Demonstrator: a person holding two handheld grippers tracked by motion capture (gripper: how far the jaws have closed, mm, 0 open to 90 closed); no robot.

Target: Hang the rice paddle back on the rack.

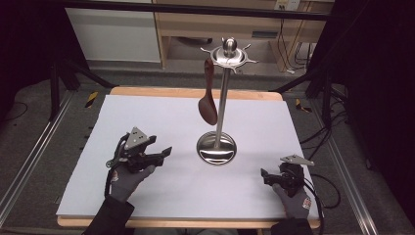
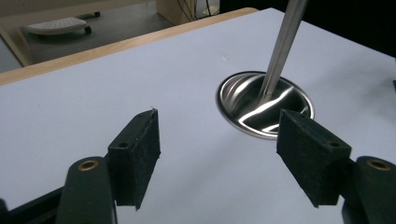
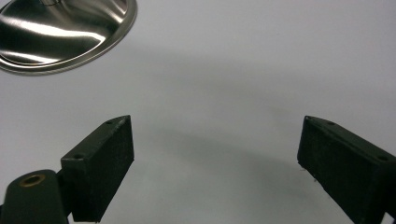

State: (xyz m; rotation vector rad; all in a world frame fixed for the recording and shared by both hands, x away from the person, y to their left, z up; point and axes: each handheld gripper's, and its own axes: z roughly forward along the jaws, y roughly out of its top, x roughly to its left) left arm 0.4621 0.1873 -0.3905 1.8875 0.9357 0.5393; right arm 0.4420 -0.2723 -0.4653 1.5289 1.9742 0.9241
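A steel utensil stand [image 1: 221,107] rises from a round base [image 1: 216,148] in the middle of the white table top, with hooks at its crown [image 1: 229,55]. A dark brown wooden spoon [image 1: 208,98] hangs from a hook on its left side. My left gripper [image 1: 164,152] sits low at the left of the base, open and holding nothing; its view shows the base [image 2: 265,103] and pole [image 2: 283,44] just ahead. My right gripper [image 1: 264,175] rests near the front right, open and holding nothing, with the base's rim [image 3: 65,32] at upper left of its view.
The white sheet [image 1: 147,122] covers a wooden table whose edge [image 1: 195,92] shows at the back. Metal rails and dark frame legs run along both sides on the floor. Cables lie on the floor at the right [image 1: 323,137]. Wooden furniture [image 1: 215,24] stands behind.
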